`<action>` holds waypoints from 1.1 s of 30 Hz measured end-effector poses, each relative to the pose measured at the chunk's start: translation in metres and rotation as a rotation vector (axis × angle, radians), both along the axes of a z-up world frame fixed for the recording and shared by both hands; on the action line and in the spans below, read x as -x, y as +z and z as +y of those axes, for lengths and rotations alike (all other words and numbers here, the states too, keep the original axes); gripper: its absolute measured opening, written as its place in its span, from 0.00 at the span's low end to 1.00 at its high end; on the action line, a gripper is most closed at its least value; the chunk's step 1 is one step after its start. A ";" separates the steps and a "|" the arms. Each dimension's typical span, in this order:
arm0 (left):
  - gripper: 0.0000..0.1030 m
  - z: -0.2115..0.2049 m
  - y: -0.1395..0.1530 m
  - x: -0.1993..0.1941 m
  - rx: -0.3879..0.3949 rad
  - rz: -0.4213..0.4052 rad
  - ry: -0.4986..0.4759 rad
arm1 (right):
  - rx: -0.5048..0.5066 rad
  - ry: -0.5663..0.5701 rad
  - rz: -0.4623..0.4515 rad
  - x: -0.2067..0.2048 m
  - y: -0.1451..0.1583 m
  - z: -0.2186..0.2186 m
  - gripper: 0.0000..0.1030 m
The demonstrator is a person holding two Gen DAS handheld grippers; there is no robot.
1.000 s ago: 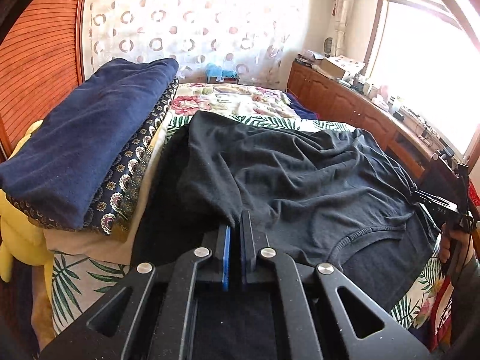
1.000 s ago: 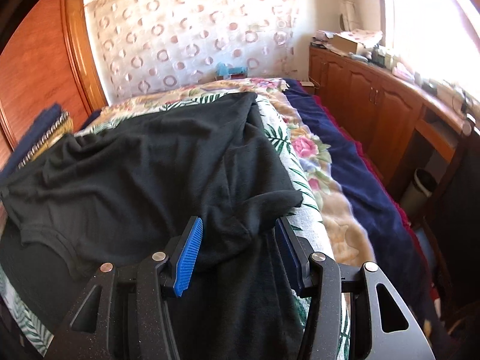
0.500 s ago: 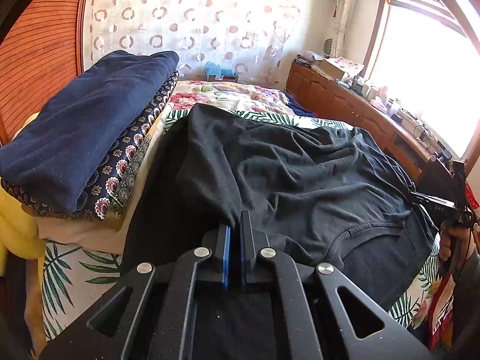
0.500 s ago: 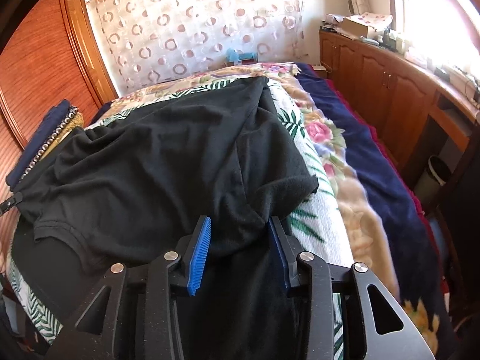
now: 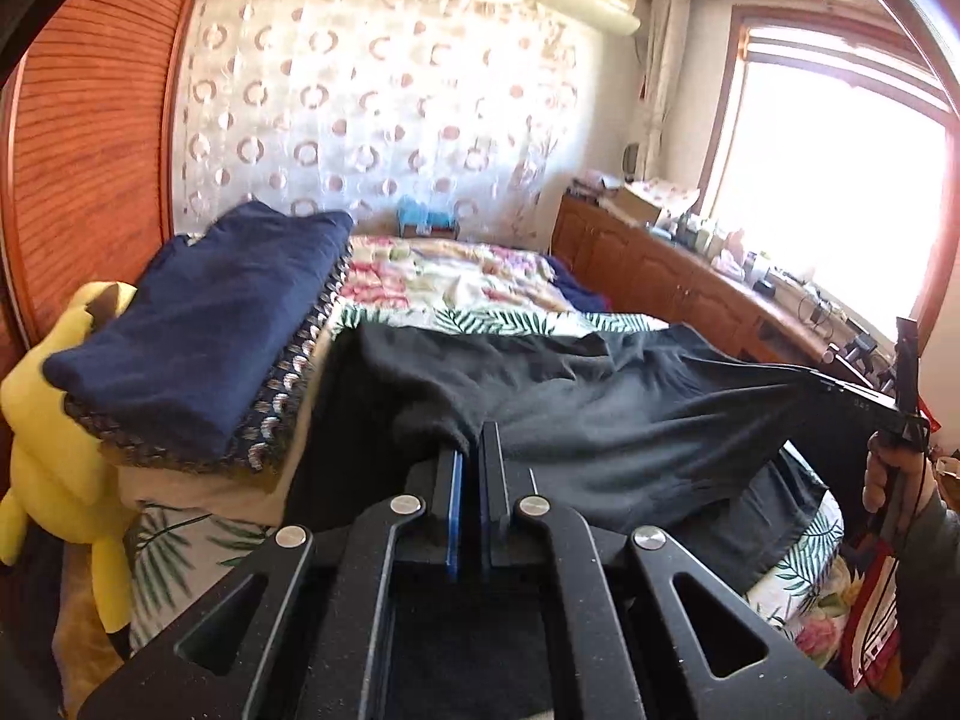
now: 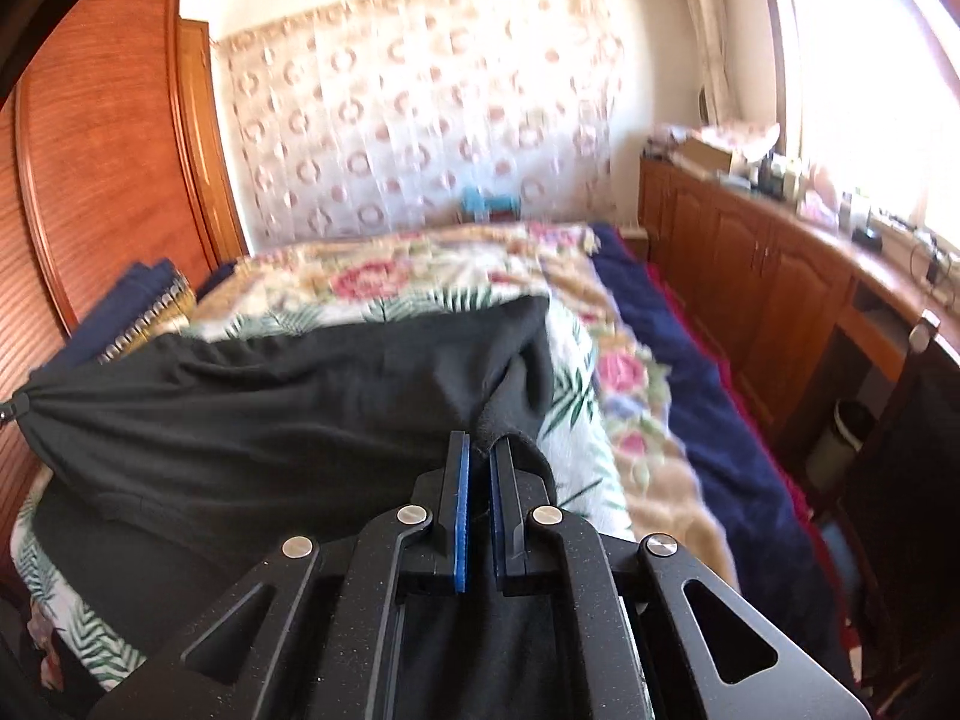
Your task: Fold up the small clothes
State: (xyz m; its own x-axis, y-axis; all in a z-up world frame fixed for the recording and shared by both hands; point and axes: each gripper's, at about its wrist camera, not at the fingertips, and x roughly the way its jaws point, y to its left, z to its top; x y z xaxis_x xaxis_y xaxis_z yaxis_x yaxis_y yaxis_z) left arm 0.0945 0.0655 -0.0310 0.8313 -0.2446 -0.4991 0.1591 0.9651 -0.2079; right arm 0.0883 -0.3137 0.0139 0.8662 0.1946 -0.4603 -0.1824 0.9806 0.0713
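Both pairs of fingers are pinched nearly together on black cloth: the left gripper (image 5: 471,447) has a bunched edge of the black garment (image 5: 600,414) caught between its blue pads, and the right gripper (image 6: 479,450) has another fold of the same garment (image 6: 288,414) nipped between its own pads, with only a thin slit left in each. Going left to right in the left wrist view, a yellow plush toy (image 5: 42,420) sits at the bed's edge, a stack of folded navy blankets (image 5: 198,336) lies next to it, and the garment spans from the left gripper's tips across to the right gripper (image 5: 864,399) at the far right, pulled taut between them. It is a dark, soft knit, creased into long ridges that run toward each pinch, and its lower part hangs down over the near edge of the floral bedspread (image 5: 456,282). In the right wrist view the cloth stretches from a gathered point at the far left edge to the fingertips, lying over the bedspread (image 6: 384,282), with a navy blanket (image 6: 678,360) to the right.
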 end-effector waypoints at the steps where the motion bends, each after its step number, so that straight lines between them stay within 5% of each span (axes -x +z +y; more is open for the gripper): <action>1: 0.05 0.003 0.000 0.004 0.006 0.001 0.004 | 0.004 -0.002 -0.019 0.008 0.006 -0.002 0.05; 8: 0.05 0.019 -0.018 0.027 0.031 0.043 0.029 | 0.001 0.021 -0.052 0.052 0.010 -0.016 0.05; 17: 0.05 0.019 -0.072 0.029 0.006 0.183 0.048 | 0.031 0.028 0.081 0.050 -0.038 -0.023 0.05; 24: 0.05 0.009 -0.080 0.028 -0.042 0.199 0.050 | 0.063 0.028 0.155 0.036 -0.055 -0.017 0.05; 33: 0.05 0.010 -0.081 0.031 -0.061 0.207 0.060 | 0.064 0.024 0.143 0.039 -0.039 -0.012 0.09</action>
